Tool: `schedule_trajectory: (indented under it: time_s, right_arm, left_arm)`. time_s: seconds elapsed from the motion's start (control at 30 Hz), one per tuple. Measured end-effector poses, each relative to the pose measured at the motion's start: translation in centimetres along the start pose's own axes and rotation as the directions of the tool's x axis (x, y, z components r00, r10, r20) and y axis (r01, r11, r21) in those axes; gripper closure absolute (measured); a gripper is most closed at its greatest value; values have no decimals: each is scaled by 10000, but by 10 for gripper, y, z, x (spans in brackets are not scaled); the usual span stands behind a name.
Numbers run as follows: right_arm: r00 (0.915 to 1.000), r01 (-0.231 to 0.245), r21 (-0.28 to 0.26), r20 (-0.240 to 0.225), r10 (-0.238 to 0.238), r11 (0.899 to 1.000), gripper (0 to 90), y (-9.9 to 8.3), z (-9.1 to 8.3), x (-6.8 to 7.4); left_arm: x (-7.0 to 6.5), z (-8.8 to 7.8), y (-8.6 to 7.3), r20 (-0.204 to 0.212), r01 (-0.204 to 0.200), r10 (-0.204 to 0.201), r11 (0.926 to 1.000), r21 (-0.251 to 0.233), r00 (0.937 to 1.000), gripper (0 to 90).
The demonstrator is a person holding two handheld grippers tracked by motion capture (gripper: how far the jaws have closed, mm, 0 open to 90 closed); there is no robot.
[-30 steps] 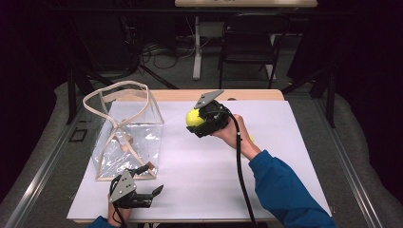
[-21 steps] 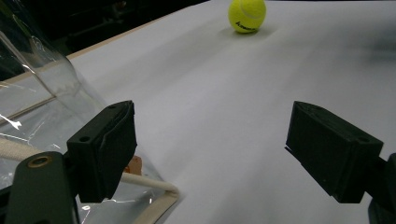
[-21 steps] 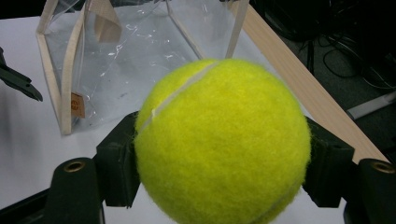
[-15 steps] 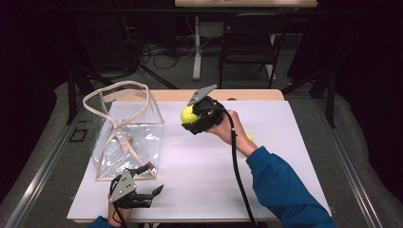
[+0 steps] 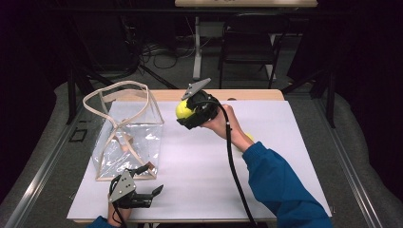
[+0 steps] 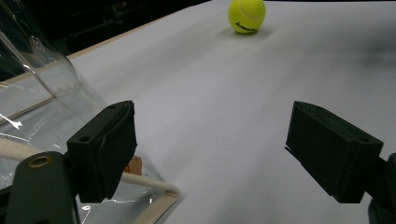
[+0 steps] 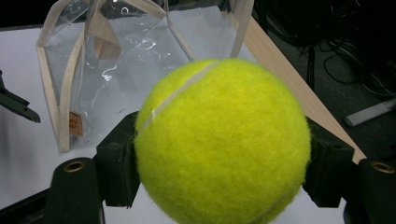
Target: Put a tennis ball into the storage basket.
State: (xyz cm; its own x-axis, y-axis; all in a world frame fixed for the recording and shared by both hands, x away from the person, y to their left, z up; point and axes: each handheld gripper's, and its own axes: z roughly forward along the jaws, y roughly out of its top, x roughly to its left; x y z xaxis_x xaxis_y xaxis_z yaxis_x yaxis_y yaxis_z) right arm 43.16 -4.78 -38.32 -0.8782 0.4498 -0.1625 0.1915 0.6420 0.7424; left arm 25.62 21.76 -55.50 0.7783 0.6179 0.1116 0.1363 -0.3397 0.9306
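Observation:
A yellow tennis ball [image 5: 182, 109] is off the table, clamped between the jaws of my right gripper [image 5: 184, 114], just right of the bag's open top. In the right gripper view the ball [image 7: 219, 149] sits between both pads, with the bag [image 7: 116, 60] behind it. The clear plastic bag [image 5: 126, 135] with beige trim and handles stands upright on the left of the white tabletop [image 5: 285, 142]. My left gripper [image 5: 153, 197] rests open near the front edge, by the bag's front corner; its jaws [image 6: 217, 149] hold nothing. A second tennis ball [image 6: 246, 15] lies on the table farther off.
The second ball [image 5: 248, 137] peeks out beside the right forearm in its blue sleeve [image 5: 280, 185]. The right gripper's black cable [image 5: 235, 175] trails across the table. A chair [image 5: 247, 47] and floor cables lie beyond the far edge. Metal rails flank the table.
My right gripper has carried the tennis ball a little left and up, closer to the bag's top. The left gripper and the bag have stayed put.

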Motion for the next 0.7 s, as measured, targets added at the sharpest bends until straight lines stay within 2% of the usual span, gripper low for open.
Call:
schedule_trajectory:
  time_s: [0.7]
  right_arm:
    - [9999, 97, 113, 79, -98, 9999, 269, 19, 4, -9]
  left_arm:
    - [0, 0, 0, -21, -8, 8, 10000, -51, 10000, 160]
